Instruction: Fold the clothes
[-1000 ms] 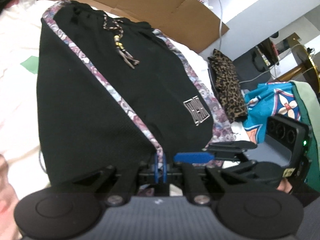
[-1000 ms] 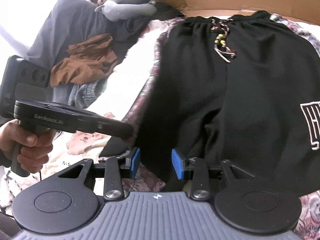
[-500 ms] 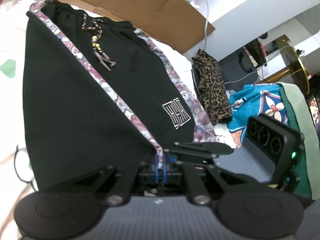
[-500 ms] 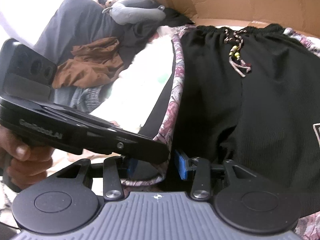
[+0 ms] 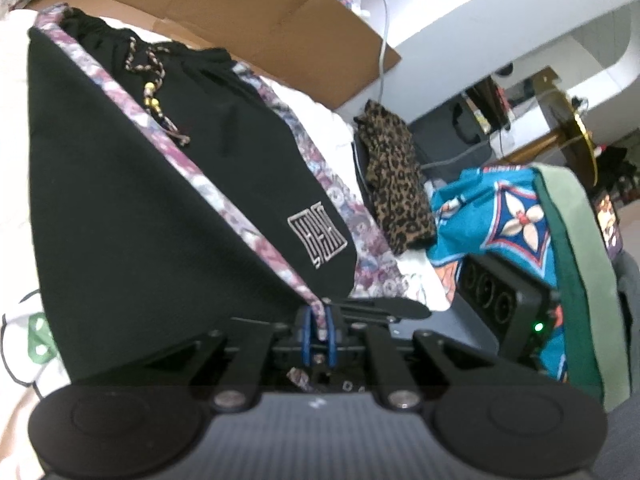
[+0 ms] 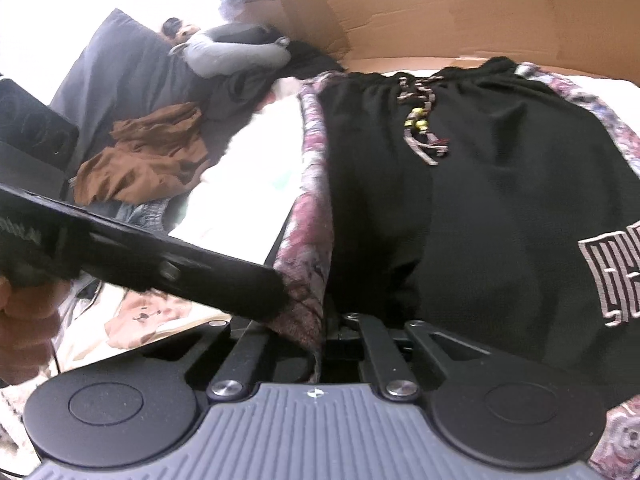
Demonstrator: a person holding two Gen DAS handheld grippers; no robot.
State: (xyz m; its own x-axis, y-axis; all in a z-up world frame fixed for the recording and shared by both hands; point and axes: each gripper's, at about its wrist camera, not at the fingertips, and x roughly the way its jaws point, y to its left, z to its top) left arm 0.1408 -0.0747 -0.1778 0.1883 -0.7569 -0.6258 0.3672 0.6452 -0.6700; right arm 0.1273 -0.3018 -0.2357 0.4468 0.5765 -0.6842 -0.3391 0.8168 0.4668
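Item: black shorts with floral side stripe, lying waist-away on a white sheet; one leg is being lifted at its hem corner and is hanging taut as a dark triangle over the rest of the garment. Left gripper: blue pads are pinching the striped hem corner, clenched on the cloth. Right gripper: jaws are drawn fully together with the same floral hem edge running down between them, just beside the left gripper's black finger, which is crossing the right wrist view from the left and covering part of the bedding. A hand is gripping that tool's handle at the left edge. Drawstring with yellow beads is lying on the waistband; a white-outlined logo is showing on the flat leg. Surroundings: flattened cardboard behind the waistband; leopard-print garment and teal patterned cloth lying to the right; brown garment and grey pillow lying to the left.
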